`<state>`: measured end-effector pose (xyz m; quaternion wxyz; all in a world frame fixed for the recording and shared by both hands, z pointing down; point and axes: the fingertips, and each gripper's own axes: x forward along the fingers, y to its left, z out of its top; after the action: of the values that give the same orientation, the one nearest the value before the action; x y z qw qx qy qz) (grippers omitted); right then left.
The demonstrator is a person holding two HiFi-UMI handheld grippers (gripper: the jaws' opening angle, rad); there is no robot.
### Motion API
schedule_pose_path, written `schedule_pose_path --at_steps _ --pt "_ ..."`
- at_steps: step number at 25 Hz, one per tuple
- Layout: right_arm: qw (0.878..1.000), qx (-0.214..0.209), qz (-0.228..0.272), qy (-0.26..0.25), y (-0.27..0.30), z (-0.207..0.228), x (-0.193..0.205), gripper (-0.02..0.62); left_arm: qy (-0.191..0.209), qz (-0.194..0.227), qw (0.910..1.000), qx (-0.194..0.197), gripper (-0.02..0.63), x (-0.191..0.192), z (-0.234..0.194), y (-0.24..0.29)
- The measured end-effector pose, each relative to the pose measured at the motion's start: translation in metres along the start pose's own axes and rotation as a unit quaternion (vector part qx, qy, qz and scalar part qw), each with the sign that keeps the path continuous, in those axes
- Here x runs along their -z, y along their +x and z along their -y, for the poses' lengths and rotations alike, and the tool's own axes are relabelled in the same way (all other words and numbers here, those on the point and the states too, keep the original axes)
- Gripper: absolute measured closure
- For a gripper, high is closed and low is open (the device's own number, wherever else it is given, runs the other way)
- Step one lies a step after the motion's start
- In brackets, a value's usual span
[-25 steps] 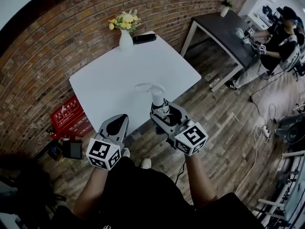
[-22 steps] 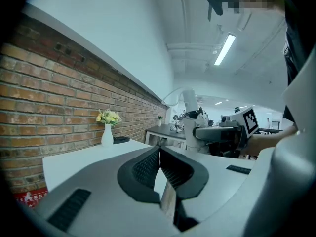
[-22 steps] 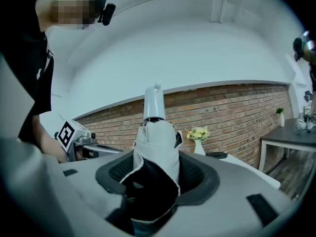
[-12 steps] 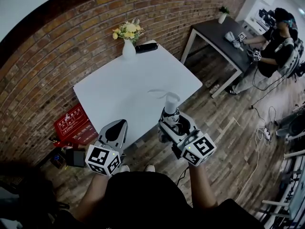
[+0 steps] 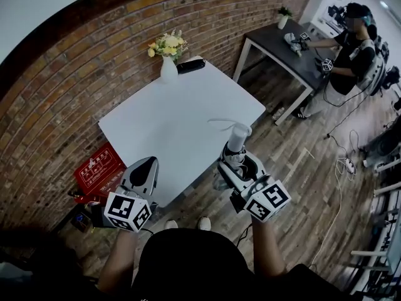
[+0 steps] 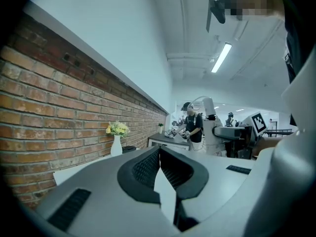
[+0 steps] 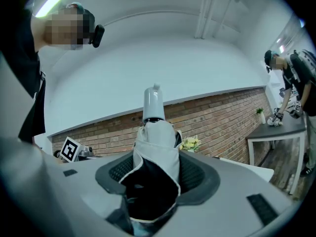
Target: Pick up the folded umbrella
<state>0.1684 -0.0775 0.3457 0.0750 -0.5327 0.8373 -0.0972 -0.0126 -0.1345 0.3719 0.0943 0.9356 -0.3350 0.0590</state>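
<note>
R gripper (image 5: pixel 233 163): your jaws are pinching the folded umbrella (image 5: pixel 236 148) round its fabric body, which is grey-white w/ dark inner folds. Pale handle (image 5: pixel 239 135) sticks out past the jaw tips, w/ a thin strap (image 5: pixel 219 121) looping off it. Umbrella is off the white table (image 5: pixel 163 124), in the air by the table's near-right edge.

L gripper (image 5: pixel 144 168): jaws pressed together, nothing btwn them. You hold it near the table's front edge, well apart from the umbrella.

Far corner of table: white vase (image 5: pixel 167 71) w/ yellow flowers, black item (image 5: pixel 191 66) just beside it.

Red box (image 5: pixel 94 168) on the floor by the brick wall.

Another person (image 5: pixel 351 42) at a dark table (image 5: pixel 276 46), far right.
</note>
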Motion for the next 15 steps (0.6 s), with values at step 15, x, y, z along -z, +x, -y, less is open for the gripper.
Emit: schedule_pose_path --at_steps 15 --pt "1.000 0.022 0.009 0.008 -0.001 -0.027 0.001 0.350 -0.017 0.002 0.9999 0.002 0.591 0.011 -0.015 -0.030"
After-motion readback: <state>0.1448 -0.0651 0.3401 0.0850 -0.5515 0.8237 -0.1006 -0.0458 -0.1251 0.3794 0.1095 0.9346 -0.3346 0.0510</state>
